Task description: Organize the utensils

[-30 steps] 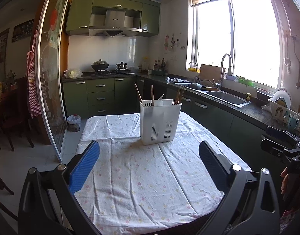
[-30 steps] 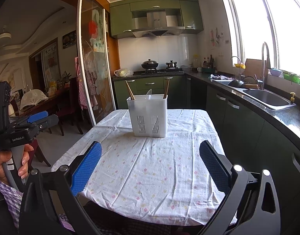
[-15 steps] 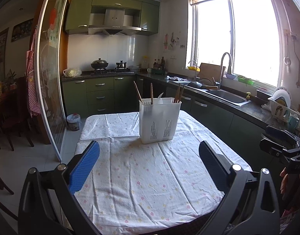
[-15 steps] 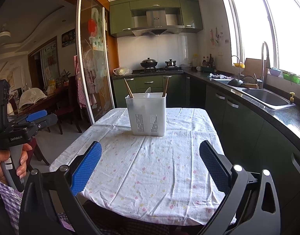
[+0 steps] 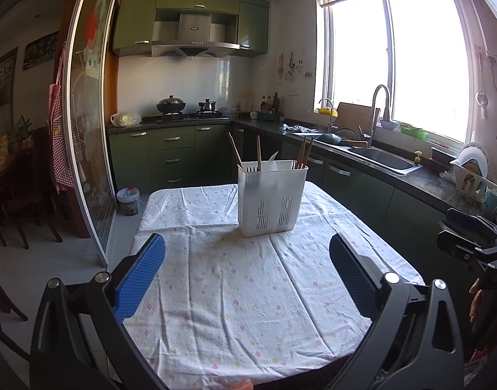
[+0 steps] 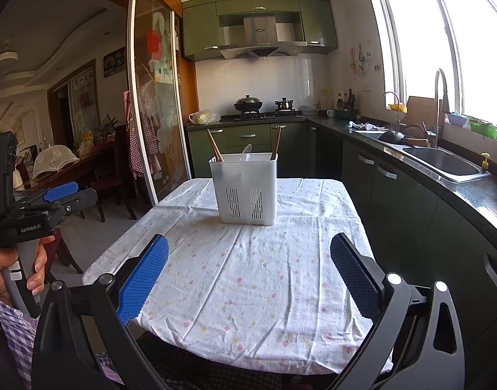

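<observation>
Each hand-held gripper, left (image 5: 247,273) and right (image 6: 248,274), hangs released, blue dimpled pads spread. The slotted white plastic utensil caddy (image 6: 245,188), holding wooden chopsticks (image 6: 215,149), stands on the creased floral-clothed desk (image 6: 248,279).

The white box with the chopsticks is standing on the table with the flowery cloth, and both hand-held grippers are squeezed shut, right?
Not quite. The white box with chopsticks does stand on the table with the flowery cloth, but both are open: the left hand-held gripper in the left wrist view, the right hand-held gripper in the right wrist view, each with its blue pads wide apart and nothing between them.
</observation>
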Demonstrator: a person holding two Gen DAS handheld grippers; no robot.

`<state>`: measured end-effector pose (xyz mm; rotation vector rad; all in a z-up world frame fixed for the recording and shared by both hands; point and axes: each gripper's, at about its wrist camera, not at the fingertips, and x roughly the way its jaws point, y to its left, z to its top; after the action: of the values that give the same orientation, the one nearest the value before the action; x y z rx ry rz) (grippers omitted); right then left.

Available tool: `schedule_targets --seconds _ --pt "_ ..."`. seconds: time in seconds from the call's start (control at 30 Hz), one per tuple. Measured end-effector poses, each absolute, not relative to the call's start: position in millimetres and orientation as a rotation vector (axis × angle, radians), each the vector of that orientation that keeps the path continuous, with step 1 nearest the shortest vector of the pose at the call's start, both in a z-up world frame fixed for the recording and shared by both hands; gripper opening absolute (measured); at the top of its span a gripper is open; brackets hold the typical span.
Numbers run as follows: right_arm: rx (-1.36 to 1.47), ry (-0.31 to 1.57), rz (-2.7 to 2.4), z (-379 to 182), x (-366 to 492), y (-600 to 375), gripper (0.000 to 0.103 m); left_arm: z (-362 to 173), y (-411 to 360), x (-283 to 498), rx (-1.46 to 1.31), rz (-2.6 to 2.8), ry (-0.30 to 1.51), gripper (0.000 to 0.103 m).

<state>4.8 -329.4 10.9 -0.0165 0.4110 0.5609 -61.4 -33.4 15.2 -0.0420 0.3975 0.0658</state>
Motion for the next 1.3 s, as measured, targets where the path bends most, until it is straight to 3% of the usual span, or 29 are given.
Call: schedule_targets --seconds 1.3 --pt "-0.021 0.418 0.563 5 11 -331 0.098 16 -41 -57 -0.025 0.112 0.409 0.096"
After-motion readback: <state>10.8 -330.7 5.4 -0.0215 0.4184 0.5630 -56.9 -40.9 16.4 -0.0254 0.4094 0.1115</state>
